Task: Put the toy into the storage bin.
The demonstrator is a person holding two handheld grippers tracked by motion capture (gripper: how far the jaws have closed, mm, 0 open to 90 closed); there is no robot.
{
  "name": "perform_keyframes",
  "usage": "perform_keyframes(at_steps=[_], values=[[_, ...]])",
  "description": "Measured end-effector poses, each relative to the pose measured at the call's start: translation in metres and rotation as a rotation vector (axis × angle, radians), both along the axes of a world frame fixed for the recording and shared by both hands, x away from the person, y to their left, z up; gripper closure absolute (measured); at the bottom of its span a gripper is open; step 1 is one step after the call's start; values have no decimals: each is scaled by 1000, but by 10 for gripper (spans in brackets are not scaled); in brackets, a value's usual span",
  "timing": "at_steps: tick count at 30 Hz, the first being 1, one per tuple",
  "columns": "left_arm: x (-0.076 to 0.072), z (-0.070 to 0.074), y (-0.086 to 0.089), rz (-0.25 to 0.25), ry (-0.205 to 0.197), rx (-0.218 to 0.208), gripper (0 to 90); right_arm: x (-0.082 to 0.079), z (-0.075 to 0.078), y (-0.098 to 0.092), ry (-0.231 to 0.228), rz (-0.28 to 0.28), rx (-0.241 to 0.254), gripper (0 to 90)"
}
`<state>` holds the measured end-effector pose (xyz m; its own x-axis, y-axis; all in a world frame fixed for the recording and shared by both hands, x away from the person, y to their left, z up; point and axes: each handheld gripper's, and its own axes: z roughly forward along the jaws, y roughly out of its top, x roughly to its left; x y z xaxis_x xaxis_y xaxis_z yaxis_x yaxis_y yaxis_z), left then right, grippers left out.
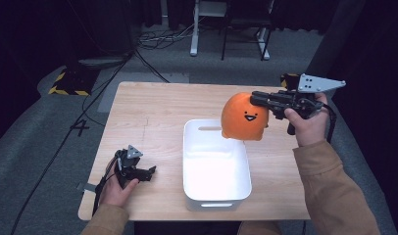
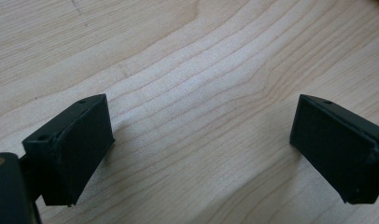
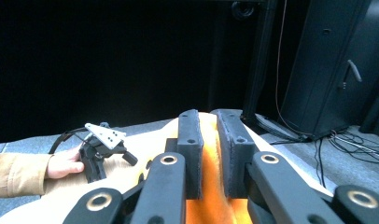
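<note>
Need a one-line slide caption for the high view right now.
Right gripper holds an orange smiley plush above the white bin; left gripper rests open on the wooden table.

A wooden table [image 1: 153, 112] stands on grey floor [image 1: 40, 127] with cables [image 1: 162, 36].

The right gripper [image 1: 258, 99] is held up in the air, pointing level to the left, and its jaws are pressed close together on something orange. The left gripper [image 1: 150, 171] rests low, its jaws standing wide apart.
</note>
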<state>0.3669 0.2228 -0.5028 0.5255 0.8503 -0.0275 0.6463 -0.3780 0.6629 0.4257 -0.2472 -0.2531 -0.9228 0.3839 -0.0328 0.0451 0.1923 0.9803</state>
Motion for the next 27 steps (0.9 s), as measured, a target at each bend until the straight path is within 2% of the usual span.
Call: perform_keyframes(at_steps=[9,10,16,27], values=[[0,0,0,0,0,0,61,5,-2,27,7,27,-19,804],[0,0,0,0,-1,0,61,6,-3,34,9,34,-22,804],[0,0,0,0,-1,0,61,9,-6,47,23,44,-16,804],[0,0,0,0,0,0,61,16,-23,77,59,71,-33,803]])
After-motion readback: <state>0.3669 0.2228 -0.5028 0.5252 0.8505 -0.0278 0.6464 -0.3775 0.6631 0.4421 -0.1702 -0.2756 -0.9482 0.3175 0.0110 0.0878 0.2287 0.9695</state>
